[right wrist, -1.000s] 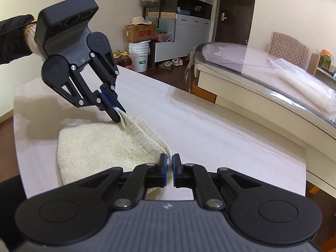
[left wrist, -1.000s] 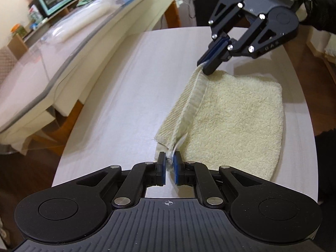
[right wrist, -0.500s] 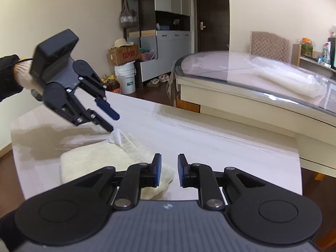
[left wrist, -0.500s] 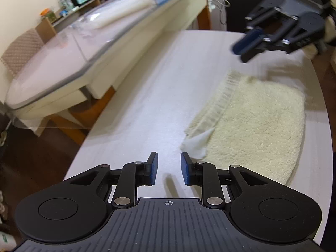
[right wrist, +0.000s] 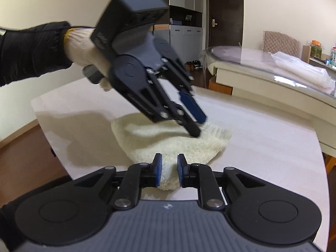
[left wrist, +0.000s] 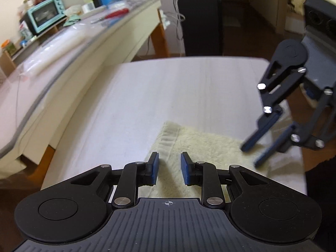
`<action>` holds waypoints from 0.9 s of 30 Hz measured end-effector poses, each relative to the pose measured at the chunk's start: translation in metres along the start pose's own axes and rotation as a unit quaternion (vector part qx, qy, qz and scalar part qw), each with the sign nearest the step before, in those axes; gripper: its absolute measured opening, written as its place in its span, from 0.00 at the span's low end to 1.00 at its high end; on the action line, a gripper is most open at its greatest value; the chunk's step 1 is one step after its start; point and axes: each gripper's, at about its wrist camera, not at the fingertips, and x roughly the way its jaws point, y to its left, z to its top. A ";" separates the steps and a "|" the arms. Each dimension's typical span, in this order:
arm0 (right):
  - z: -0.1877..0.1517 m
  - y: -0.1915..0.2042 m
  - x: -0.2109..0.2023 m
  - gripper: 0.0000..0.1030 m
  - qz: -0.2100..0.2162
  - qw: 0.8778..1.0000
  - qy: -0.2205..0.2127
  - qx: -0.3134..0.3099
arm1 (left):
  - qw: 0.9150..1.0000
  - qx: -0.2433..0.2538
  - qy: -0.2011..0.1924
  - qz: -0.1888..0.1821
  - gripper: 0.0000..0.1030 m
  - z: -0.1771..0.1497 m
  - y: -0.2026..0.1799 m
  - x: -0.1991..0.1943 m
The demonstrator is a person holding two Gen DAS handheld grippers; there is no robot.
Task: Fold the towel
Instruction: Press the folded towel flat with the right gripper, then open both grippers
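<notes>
Both grippers, left gripper (left wrist: pixel 169 168) and right gripper (right wrist: pixel 168 172), hang open and empty over the folded cream terry towel (left wrist: pixel 201 145); a careless regrab could bunch it.

- left gripper (left wrist: pixel 169 167): jaws parted, nothing between the pads, angled steeply down; jaws opened in the last second, now steady
- right gripper (right wrist: pixel 167 169): jaws parted a bit narrower, empty, tilted down less; same recent opening
- left hand (right wrist: pixel 88 48): white knit glove, black sleeve, gripping the handle
</notes>
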 end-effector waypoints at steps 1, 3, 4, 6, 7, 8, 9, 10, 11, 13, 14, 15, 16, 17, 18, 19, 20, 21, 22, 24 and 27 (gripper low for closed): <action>-0.003 0.004 0.001 0.17 -0.004 1.000 0.004 -0.010 | 1.000 -0.002 -0.001 0.000 0.25 0.000 0.001 0.001; -0.006 0.008 0.000 0.18 -0.009 1.000 0.004 -0.015 | 1.000 0.002 -0.001 0.002 0.25 -0.002 0.001 0.003; -0.006 0.007 0.000 0.18 -0.007 1.000 0.004 -0.012 | 1.000 0.001 -0.002 0.003 0.25 -0.002 0.000 0.003; -0.006 0.005 -0.001 0.18 -0.001 1.000 0.003 -0.004 | 1.000 -0.003 -0.003 0.003 0.25 -0.003 0.001 0.001; -0.005 0.003 -0.002 0.18 0.002 1.000 0.000 0.003 | 1.000 -0.008 -0.010 0.006 0.25 -0.004 0.002 -0.004; -0.003 -0.001 -0.004 0.17 0.005 1.000 -0.006 0.014 | 1.000 -0.012 -0.015 0.008 0.25 -0.005 0.003 -0.009; 0.000 -0.004 -0.006 0.17 0.003 1.000 -0.011 0.020 | 0.999 -0.020 -0.026 0.012 0.25 -0.008 0.004 -0.021; 0.002 -0.007 -0.006 0.17 0.000 1.000 -0.014 0.022 | 0.999 -0.024 -0.030 0.016 0.25 -0.010 0.004 -0.030; 0.005 -0.011 -0.009 0.17 -0.004 0.999 -0.019 0.027 | 0.999 -0.027 -0.034 0.021 0.24 -0.013 0.004 -0.038; 0.009 -0.018 -0.008 0.17 -0.013 0.999 -0.024 0.031 | 0.999 -0.030 -0.035 0.019 0.24 -0.023 -0.004 -0.059; 0.012 -0.022 -0.005 0.17 -0.024 0.999 -0.023 0.026 | 0.999 -0.031 -0.035 0.015 0.24 -0.026 -0.008 -0.064; 0.015 -0.025 -0.003 0.18 -0.035 0.999 -0.022 0.022 | 0.999 -0.034 -0.030 0.006 0.24 -0.032 -0.013 -0.069; 0.018 -0.029 0.001 0.18 -0.045 0.999 -0.021 0.017 | 0.999 -0.037 -0.024 -0.004 0.25 -0.038 -0.018 -0.074; 0.022 -0.033 0.006 0.18 -0.051 0.998 -0.018 0.012 | 0.999 -0.036 -0.016 -0.006 0.25 -0.043 -0.023 -0.075; 0.025 -0.035 0.011 0.18 -0.051 0.998 -0.018 0.009 | 0.999 -0.036 -0.009 -0.008 0.25 -0.048 -0.027 -0.076; 0.027 -0.036 0.015 0.18 -0.052 0.998 -0.017 0.007 | 0.999 -0.039 -0.004 -0.010 0.25 -0.053 -0.031 -0.077; 0.030 -0.037 0.021 0.18 -0.054 0.998 -0.014 0.002 | 0.999 -0.042 -0.002 -0.009 0.25 -0.057 -0.032 -0.078; 0.033 -0.038 0.028 0.17 -0.053 0.999 -0.010 -0.005 | 0.999 -0.048 0.003 -0.008 0.25 -0.062 -0.035 -0.077; 0.034 -0.039 0.032 0.17 -0.053 0.999 -0.005 -0.007 | 0.999 -0.052 0.009 -0.008 0.25 -0.067 -0.037 -0.075; 0.034 -0.042 0.043 0.17 -0.053 0.998 0.008 -0.011 | 0.998 -0.061 0.014 -0.004 0.25 -0.076 -0.041 -0.072; 0.031 -0.048 0.054 0.16 -0.049 0.998 0.021 -0.012 | 0.996 -0.085 0.004 0.003 0.24 -0.081 -0.041 -0.073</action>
